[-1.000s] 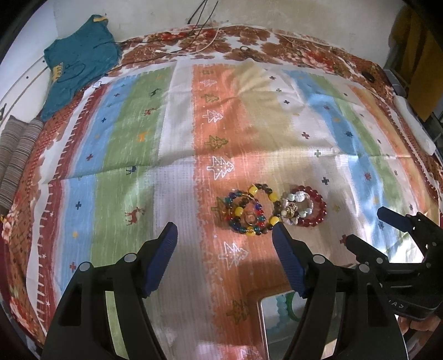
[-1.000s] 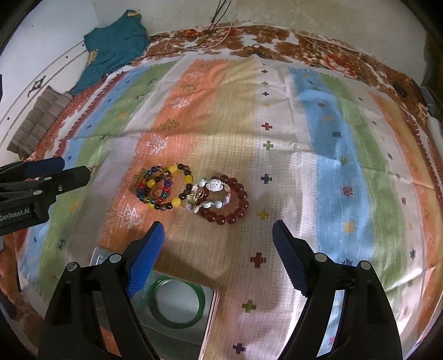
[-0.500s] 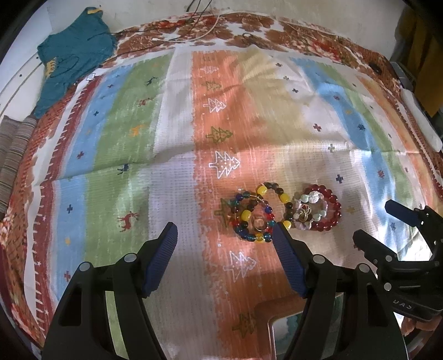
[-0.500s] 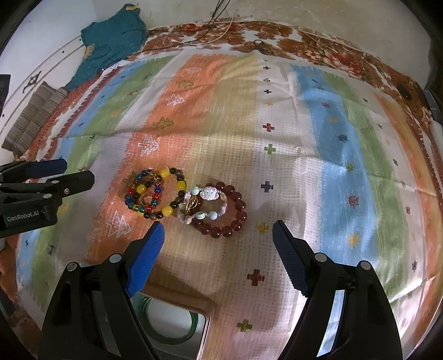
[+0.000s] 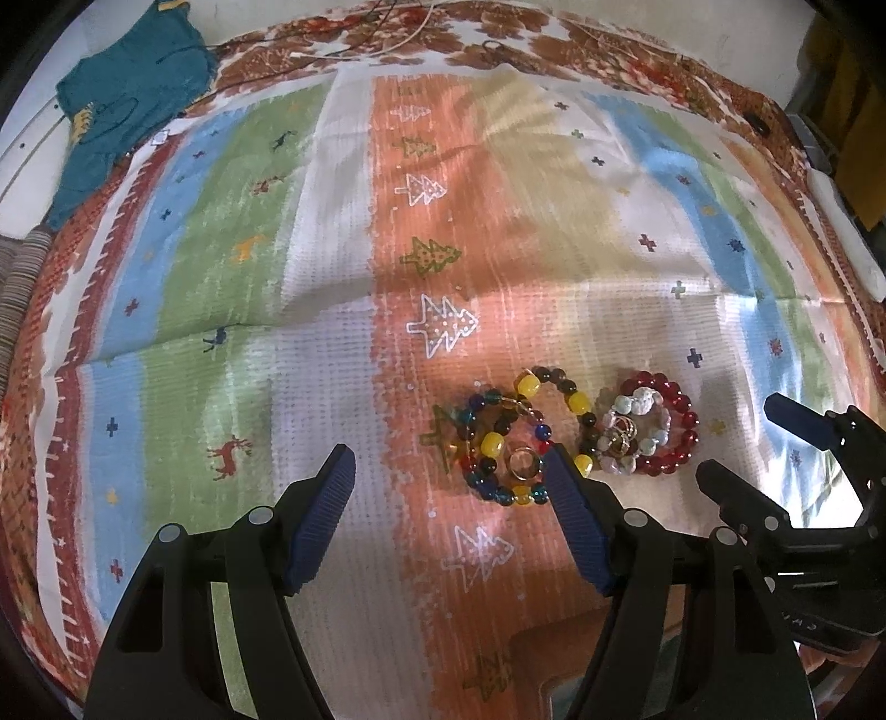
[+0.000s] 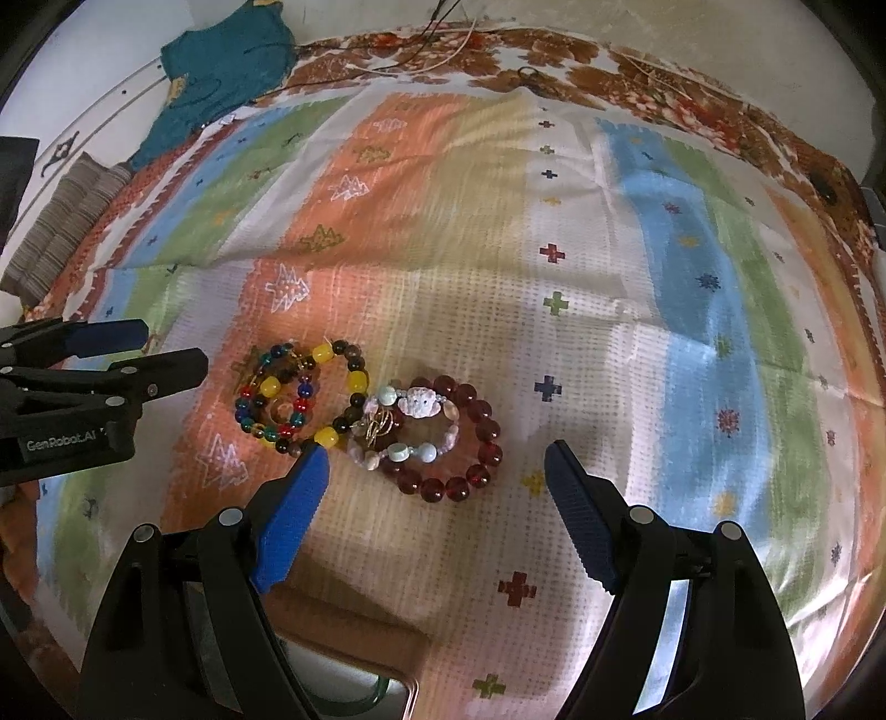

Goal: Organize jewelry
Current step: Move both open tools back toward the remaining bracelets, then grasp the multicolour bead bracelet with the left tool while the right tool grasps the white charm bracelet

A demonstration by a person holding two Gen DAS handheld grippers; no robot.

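A cluster of jewelry lies on the striped cloth point(image 5: 343, 232). It holds a multicolour bead bracelet point(image 5: 475, 400) point(image 6: 243, 410) with a gold ring point(image 5: 523, 462) point(image 6: 279, 410) inside it. Beside these are a yellow-and-dark bead bracelet point(image 5: 526, 382) point(image 6: 357, 379), a pale bead bracelet with a white charm point(image 6: 418, 401) and a dark red bead bracelet point(image 5: 686, 421) point(image 6: 487, 426). My left gripper point(image 5: 449, 459) point(image 6: 166, 346) hangs open above the multicolour bracelet. My right gripper point(image 6: 437, 459) point(image 5: 775, 443) hangs open above the red bracelet. Neither holds anything.
A metal tin point(image 6: 332, 673) with a green bangle point(image 6: 381, 693) sits at the near edge, mostly hidden behind the fingers. A teal garment point(image 5: 127, 94) and a folded striped cloth point(image 6: 61, 227) lie at the far left. Cables point(image 5: 387, 33) run along the back.
Both grippers have come down and closer to the jewelry, which now sits lower and larger in each view. The tin has slid almost out of the bottom. Jaws look unchanged.
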